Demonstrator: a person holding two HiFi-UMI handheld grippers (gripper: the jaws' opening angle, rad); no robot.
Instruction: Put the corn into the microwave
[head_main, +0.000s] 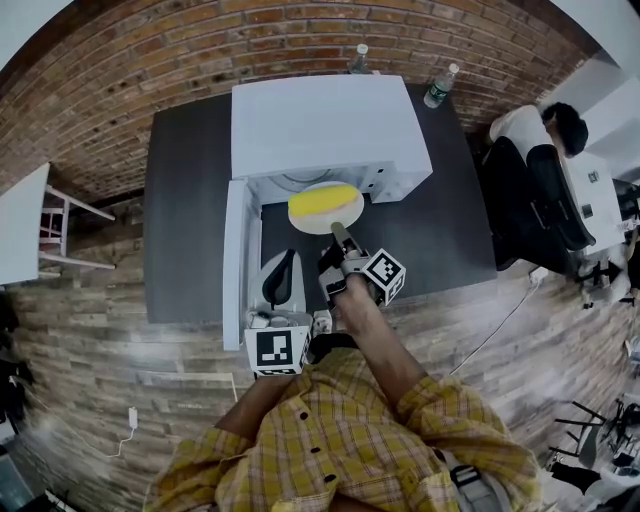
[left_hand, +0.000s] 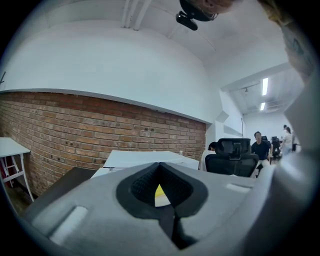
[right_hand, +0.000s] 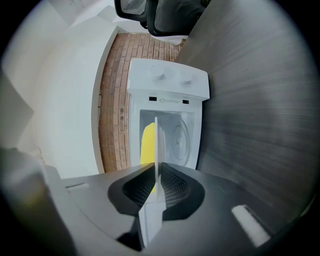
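Now the right claw (head_main: 338, 232) grips the plate (head_main: 308, 222) bearing the corn (head_main: 323, 202) at the mouth of the open microwave (head_main: 330, 125), left claw (head_main: 288, 262) closed and empty; next it probably needs sliding fully inside, then release.

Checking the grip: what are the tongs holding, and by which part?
The right tongs pinch the plate of corn by its near rim; the left tongs hold nothing.

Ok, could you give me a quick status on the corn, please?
Left gripper jaws shut, empty. Right gripper jaws clamped on plate rim. Corn on plate at microwave mouth, door swung open. Nothing seen blocking the cavity.
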